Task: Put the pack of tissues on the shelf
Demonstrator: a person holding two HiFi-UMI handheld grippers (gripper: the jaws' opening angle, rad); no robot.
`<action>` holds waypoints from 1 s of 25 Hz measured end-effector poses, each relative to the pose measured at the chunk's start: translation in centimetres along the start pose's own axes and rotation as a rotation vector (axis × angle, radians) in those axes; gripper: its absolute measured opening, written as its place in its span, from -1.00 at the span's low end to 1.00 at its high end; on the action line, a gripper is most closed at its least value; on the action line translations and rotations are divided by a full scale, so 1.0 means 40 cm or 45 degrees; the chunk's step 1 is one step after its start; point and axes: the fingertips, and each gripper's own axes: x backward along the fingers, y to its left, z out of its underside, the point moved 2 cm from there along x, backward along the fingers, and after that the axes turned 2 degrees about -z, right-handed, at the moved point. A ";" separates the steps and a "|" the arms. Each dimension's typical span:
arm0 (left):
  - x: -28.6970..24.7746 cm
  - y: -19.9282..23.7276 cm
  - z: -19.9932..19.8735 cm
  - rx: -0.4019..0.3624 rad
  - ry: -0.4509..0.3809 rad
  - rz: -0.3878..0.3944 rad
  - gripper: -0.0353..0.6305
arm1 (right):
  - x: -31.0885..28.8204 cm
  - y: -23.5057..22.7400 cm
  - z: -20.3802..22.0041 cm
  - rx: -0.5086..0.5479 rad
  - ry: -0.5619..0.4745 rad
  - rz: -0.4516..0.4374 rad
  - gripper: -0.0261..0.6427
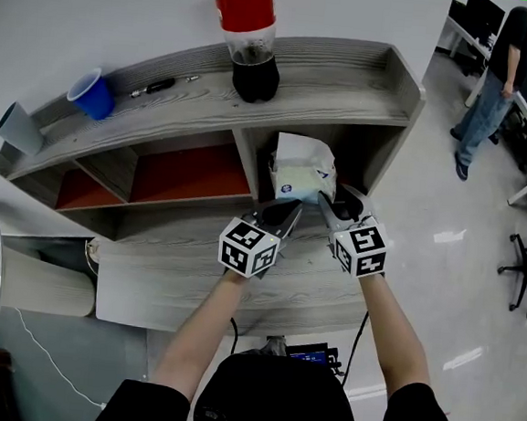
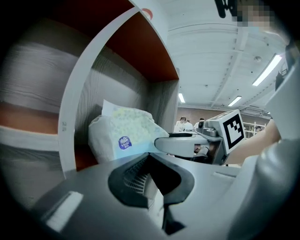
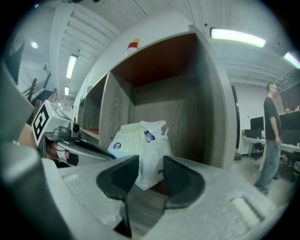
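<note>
While the pack of tissues point(image 1: 304, 163) sat in the shelf point(image 1: 329, 92), left gripper point(image 2: 149, 159) fingers pinched its edge; right gripper point(image 3: 151, 161) fingers stood apart.

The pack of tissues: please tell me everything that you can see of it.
The pack of tissues is a soft white plastic bag with pale yellow print and a round blue logo. It stands upright on the floor of the right compartment of the shelf. The right gripper holds its open jaws just before it, not pressing it.
</note>
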 end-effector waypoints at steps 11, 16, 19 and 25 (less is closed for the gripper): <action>-0.019 0.012 -0.004 0.030 0.001 -0.027 -0.91 | 0.074 0.023 -0.047 0.040 -0.164 0.003 -0.75; -0.020 0.016 -0.007 0.034 -0.001 -0.031 -0.91 | 0.083 0.061 -0.048 0.065 -0.186 -0.102 -0.90; -0.023 0.017 -0.007 0.036 0.004 -0.028 -0.91 | 0.072 0.055 -0.032 0.092 -0.143 -0.075 -0.90; -0.030 0.013 -0.010 0.033 0.002 -0.022 -0.91 | 0.032 -0.006 -0.020 0.115 -0.045 0.081 -0.90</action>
